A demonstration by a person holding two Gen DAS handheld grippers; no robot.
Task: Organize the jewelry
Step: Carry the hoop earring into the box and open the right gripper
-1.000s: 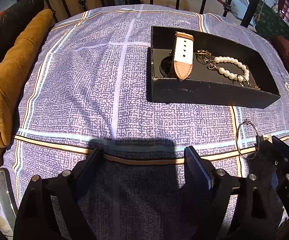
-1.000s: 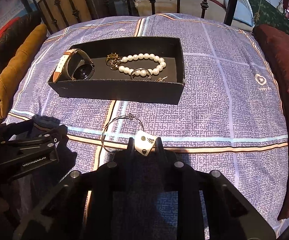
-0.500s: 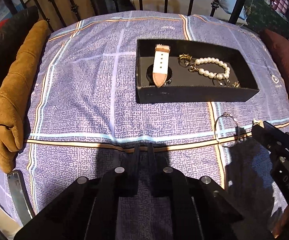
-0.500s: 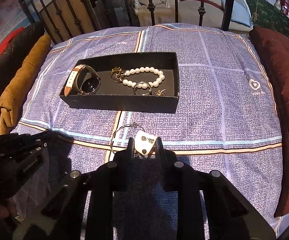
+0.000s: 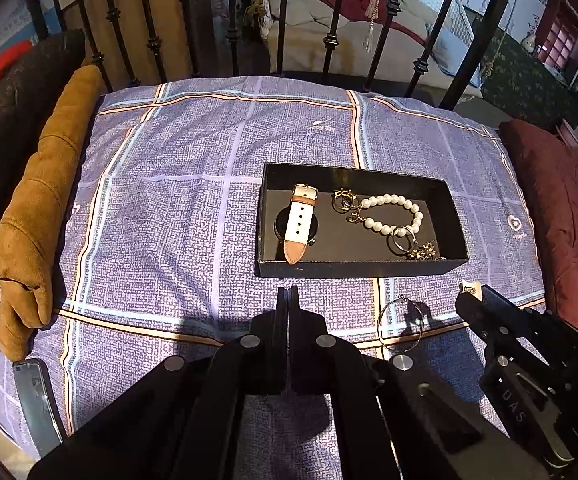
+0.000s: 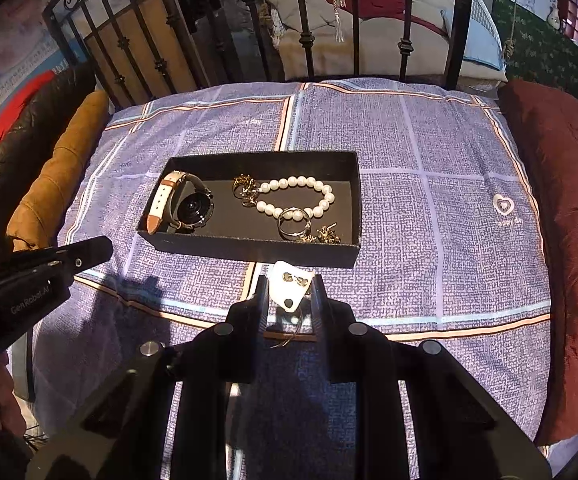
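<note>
Right claw (image 6: pixel 289 292) clamps a small white earring card (image 6: pixel 291 285) between its fingers, card upright-ish with two studs showing; held above the bedspread (image 6: pixel 429 220), not resting on it as far as I can tell. Black jewelry box (image 6: pixel 249 246) lies straight ahead of this claw, just past the card, long axis running left-right across the view, near wall facing the claw. Inside: watch (image 6: pixel 181 206) at the left end, pearl bracelet (image 6: pixel 297 196) middle-right, a ring (image 6: pixel 293 220) and gold bits near the front right. Open floor in the box looks to be center, between watch and pearls. Left claw (image 5: pixel 287 300) is pressed together with nothing in it, hovering off the box's front left area. A thin hoop bangle (image 5: pixel 400 326) lies on the bedspread between the two claws, in front of the box's right half, outside it. Right claw is the nearer one to the drop spot and carries the card; the move seems to be forward over the near wall. Bangle not yet boxed.
</note>
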